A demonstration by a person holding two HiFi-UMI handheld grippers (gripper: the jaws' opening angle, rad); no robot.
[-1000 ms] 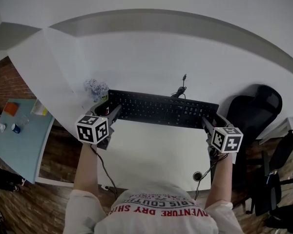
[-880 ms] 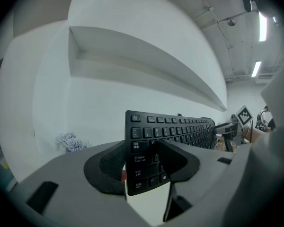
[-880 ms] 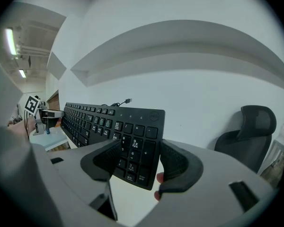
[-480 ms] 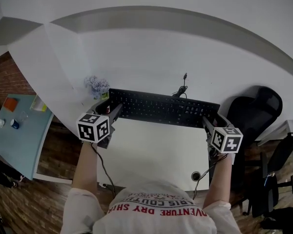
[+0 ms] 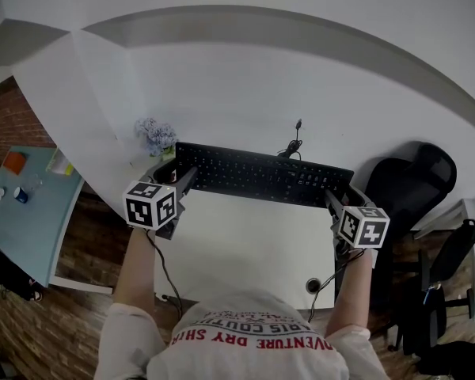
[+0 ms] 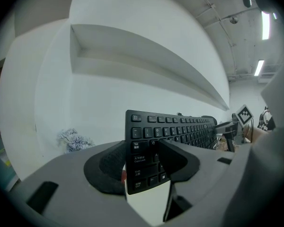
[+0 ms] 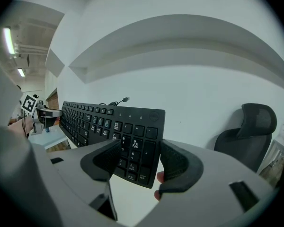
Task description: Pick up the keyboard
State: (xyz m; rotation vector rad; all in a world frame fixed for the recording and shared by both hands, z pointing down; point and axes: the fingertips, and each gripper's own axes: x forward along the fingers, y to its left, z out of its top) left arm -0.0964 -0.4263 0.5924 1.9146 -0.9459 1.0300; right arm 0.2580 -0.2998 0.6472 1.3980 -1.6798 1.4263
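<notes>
Jaws first: at lower centre of the head view, left gripper [image 5: 180,182] and right gripper [image 5: 333,200] are each pinching one short end of the keyboard [image 5: 263,177], spread only to its thickness. It is spanning mid-frame. Both hands should be lifting evenly, so it isn't twisting. Beyond, its cable [image 5: 294,144] is trailing loose on the white desk [image 5: 245,248] and needs watching.
</notes>
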